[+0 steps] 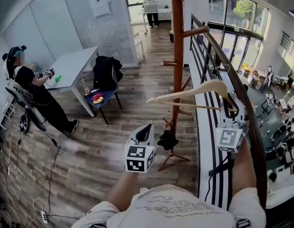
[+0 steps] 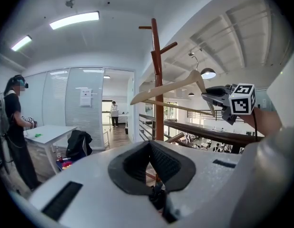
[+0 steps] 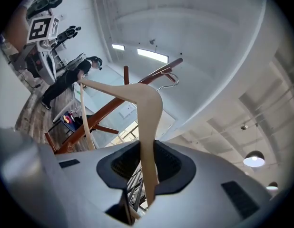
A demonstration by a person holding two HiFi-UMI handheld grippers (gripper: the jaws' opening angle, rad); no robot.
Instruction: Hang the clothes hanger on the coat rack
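The wooden coat rack stands straight ahead with pegs angling off its pole. My right gripper is shut on one arm of the pale wooden clothes hanger, holding it raised just right of the pole. In the right gripper view the hanger runs up from between the jaws, and its metal hook lies close to the top of the rack. My left gripper is lower, in front of the rack's base, shut with nothing in it. From the left gripper view the hanger shows beside the pole.
A dark curved railing runs along the right, with a drop to a lower floor beyond. At the left a person stands by a white table. A chair with a dark jacket is left of the rack. Cables lie on the wood floor.
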